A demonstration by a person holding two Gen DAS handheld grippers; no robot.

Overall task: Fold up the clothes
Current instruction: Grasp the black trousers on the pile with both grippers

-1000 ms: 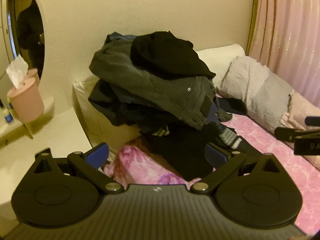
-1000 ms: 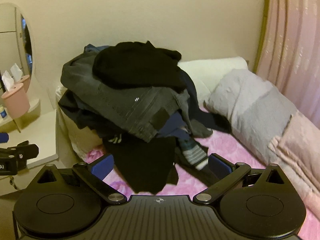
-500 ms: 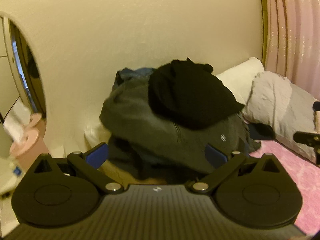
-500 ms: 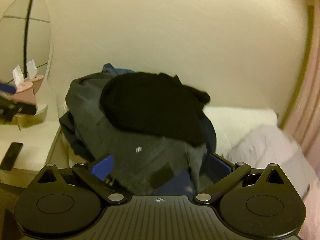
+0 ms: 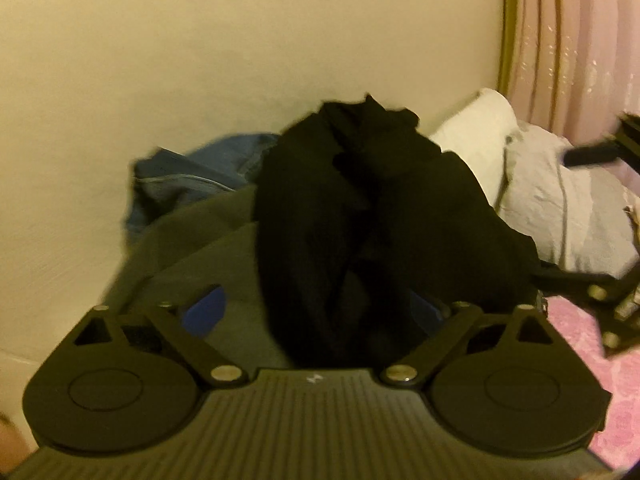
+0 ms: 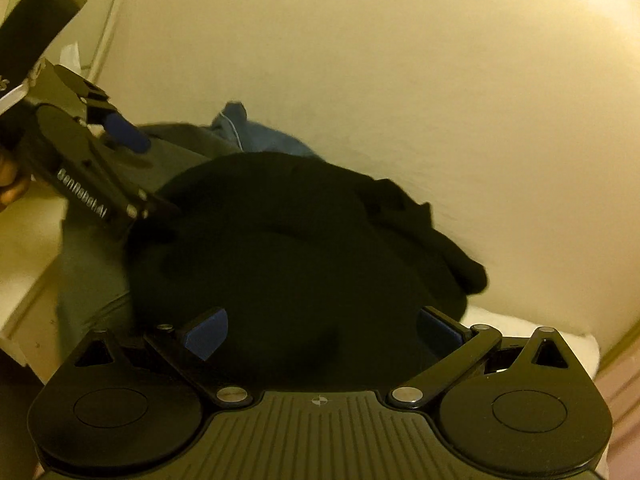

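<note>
While both claws are held wide open with nothing gripped, the black garment [image 5: 380, 220] is seen crowning the clothes pile [image 5: 192, 248] at the head of the bed, directly ahead of each. The left claw [image 5: 316, 312] is met by its near, hanging edge, which already lies between the spread fingers. The right claw [image 6: 320, 330] is placed over the garment's broad top, from the opposite side. The garment's long axis cannot be made out; the left claw is judged nearer a graspable edge.
</note>
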